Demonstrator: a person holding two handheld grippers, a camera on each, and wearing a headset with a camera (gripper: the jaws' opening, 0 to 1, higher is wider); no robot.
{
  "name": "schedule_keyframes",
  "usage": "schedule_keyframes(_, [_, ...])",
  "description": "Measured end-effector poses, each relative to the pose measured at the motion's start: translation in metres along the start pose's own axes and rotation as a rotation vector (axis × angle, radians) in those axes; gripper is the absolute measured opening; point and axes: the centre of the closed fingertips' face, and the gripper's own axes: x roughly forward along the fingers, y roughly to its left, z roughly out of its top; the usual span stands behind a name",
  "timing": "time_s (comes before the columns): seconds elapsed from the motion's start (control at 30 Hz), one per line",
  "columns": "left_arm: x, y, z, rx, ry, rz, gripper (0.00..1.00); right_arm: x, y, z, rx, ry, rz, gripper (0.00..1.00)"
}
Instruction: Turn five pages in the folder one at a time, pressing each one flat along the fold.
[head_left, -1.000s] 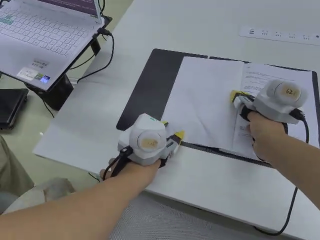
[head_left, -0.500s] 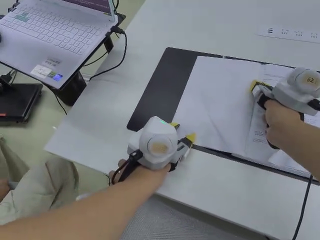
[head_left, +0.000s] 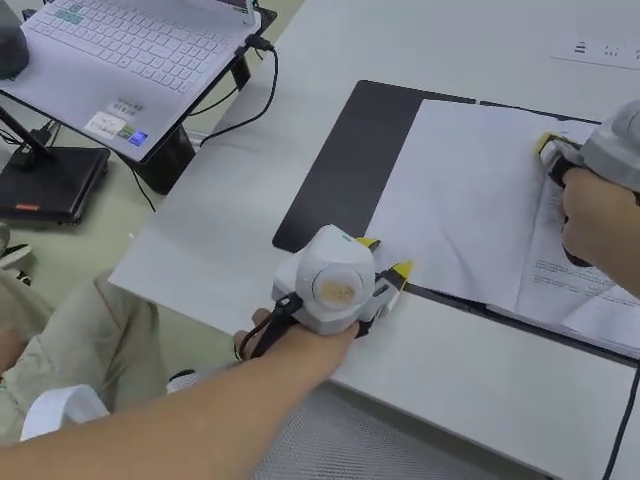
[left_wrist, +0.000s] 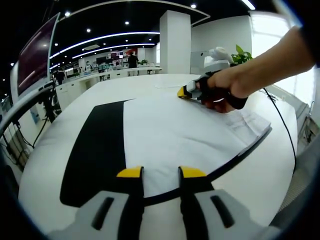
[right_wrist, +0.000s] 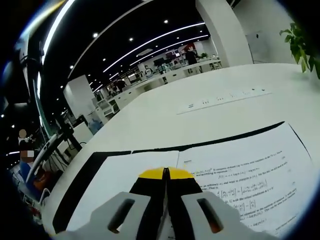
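Folder (head_left: 335, 165) lies open on tabletop (head_left: 350, 40), close to its near edge. We hold L tool (head_left: 386, 256) at folder's near edge, tips spread w/ nothing btwn them, just at the corner of blank white page (head_left: 470, 200). R tool (head_left: 548, 148), in our right hand (head_left: 595, 215), has tips pressed together & down on the paper by the fold, printed page (right_wrist: 245, 175) beside it. Laptop (head_left: 140, 50) sits beyond tabletop's left edge.

The folder (head_left: 340, 165) lies on the table (head_left: 420, 45), right of the laptop (head_left: 130, 50).
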Motion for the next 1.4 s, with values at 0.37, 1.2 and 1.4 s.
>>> schedule_keyframes(0.37, [0.0,0.0,0.0,-0.004,-0.007,0.0,0.26,0.012,-0.001,0.006,-0.022,0.008,-0.012,0.0])
schedule_keyframes(1.2, [0.001,0.0,-0.001,-0.007,-0.009,0.001,0.26,-0.016,0.006,-0.007,0.018,0.031,0.064,0.0])
schedule_keyframes(1.4, [0.001,0.0,-0.001,-0.006,-0.005,0.001,0.26,-0.033,0.014,-0.017,0.005,0.04,0.081,0.0])
